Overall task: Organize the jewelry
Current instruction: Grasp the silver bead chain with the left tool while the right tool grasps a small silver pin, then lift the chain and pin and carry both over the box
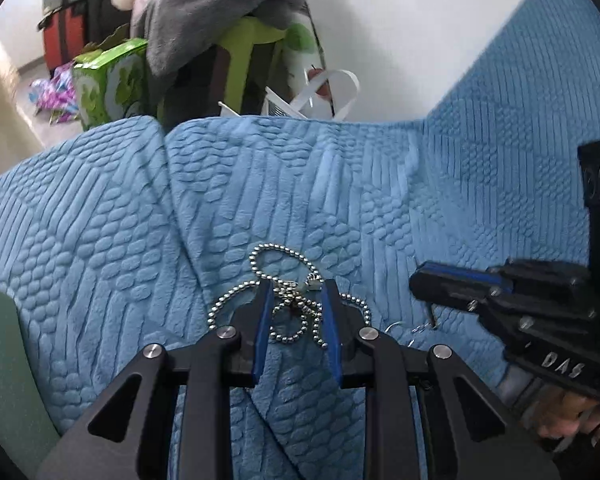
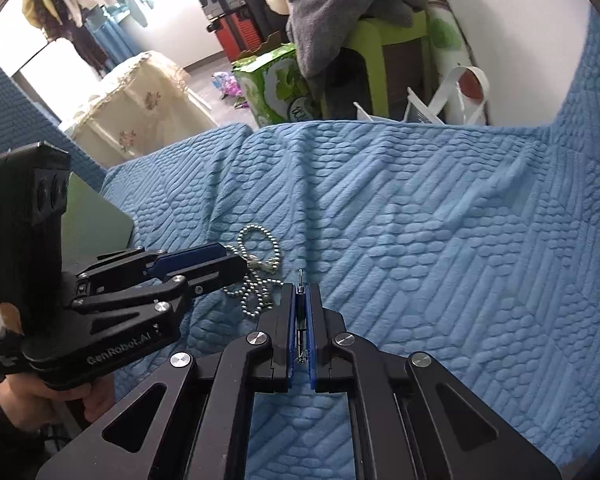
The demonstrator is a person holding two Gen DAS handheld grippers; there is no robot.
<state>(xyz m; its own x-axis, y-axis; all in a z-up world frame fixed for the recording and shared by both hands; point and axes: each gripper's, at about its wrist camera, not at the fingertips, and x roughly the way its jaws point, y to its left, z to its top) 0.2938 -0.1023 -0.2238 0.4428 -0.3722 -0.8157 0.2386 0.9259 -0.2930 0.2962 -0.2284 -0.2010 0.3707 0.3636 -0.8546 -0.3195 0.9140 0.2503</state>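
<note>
A silver ball-chain necklace (image 1: 288, 300) lies tangled on the blue quilted cover (image 1: 340, 200). My left gripper (image 1: 296, 292) is open, low over the cover, with its blue-padded fingers on either side of the chain's knot. It also shows in the right wrist view (image 2: 220, 264), with the chain (image 2: 256, 276) beside its tips. My right gripper (image 2: 300, 292) is shut on a small thin metal piece (image 2: 300, 308) whose hooked end sticks out past the tips. In the left wrist view the right gripper (image 1: 420, 280) is at the right, with thin silver rings (image 1: 404, 330) under it.
A green flat object (image 2: 96, 220) lies at the cover's left edge, also in the left wrist view (image 1: 4, 360). Beyond the cover's far edge stand a green box (image 1: 108, 80), a green stool (image 1: 252, 52) under grey clothes (image 1: 220, 8), and a white bag (image 1: 324, 88). The cover rises at the right (image 1: 540, 100).
</note>
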